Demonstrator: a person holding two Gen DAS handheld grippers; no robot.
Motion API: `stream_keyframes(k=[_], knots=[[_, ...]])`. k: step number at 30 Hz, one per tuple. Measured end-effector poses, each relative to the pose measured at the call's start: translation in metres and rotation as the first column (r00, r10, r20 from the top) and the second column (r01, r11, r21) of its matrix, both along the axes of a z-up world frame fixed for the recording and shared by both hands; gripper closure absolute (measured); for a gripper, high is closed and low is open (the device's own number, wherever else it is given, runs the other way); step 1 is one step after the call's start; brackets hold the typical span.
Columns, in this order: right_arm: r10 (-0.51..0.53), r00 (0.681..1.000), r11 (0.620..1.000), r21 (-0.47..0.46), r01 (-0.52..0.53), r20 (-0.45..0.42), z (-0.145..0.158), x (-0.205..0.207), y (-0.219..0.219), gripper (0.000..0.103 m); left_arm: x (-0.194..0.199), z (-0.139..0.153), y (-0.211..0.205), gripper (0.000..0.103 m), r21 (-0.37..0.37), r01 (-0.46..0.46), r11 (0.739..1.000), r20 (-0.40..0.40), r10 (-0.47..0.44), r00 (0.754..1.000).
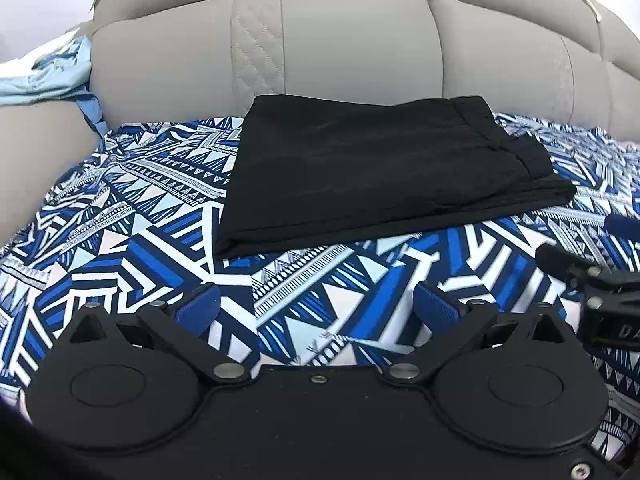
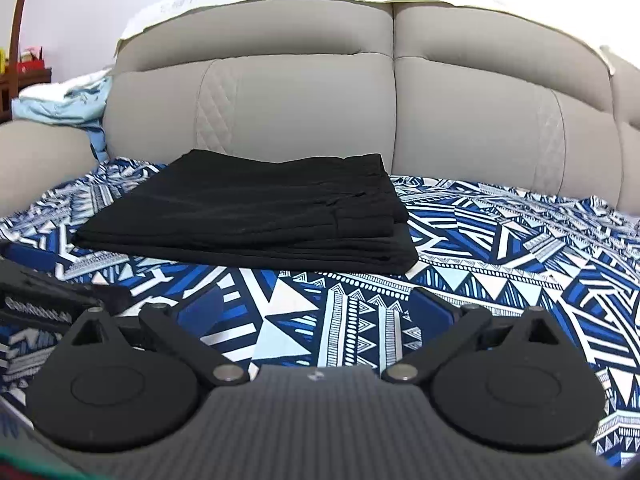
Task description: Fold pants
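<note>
Left claw (image 1: 316, 304) and right claw (image 2: 316, 304) spread, released, short of folded pants (image 1: 376, 172); wooden stand (image 2: 20, 16) upper left in right view only.

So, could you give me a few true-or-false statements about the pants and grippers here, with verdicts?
1. The pants lie folded on the patterned sheet. True.
2. The left gripper grips the pants. False: open, holding nothing.
3. The right gripper is open. True.
4. The pants are light blue. False: black.
5. A grey backrest stands behind the pants. True.
</note>
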State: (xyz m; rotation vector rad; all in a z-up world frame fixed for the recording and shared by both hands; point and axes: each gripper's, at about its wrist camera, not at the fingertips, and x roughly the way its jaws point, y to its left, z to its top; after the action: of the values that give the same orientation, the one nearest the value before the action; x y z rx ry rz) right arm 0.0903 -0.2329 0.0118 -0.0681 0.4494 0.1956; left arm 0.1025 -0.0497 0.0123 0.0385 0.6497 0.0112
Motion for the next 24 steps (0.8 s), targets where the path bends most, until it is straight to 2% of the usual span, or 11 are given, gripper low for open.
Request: stream_keyframes(k=[7, 13, 24], knots=[[-0.029, 0.999, 1.0, -0.004, 0.028, -0.026, -0.012, 0.016, 0.008, 0.0, 0.014, -0.004, 0.009, 0.0, 0.0, 0.033, 0.999, 0.05, -0.033, 0.998], [0.015, 0.999, 1.0, 0.007, -0.015, -0.031, -0.015, 0.02, 0.008, 0.0, 0.028, -0.001, 0.012, 0.0, -0.011, 0.03, 0.999, 0.026, -0.029, 0.999], [0.042, 0.999, 0.999, 0.012, -0.042, -0.027, -0.016, 0.023, 0.01, 0.0, 0.034, -0.004, 0.012, 0.0, -0.024, 0.009, 1.0, 0.046, -0.008, 0.999]])
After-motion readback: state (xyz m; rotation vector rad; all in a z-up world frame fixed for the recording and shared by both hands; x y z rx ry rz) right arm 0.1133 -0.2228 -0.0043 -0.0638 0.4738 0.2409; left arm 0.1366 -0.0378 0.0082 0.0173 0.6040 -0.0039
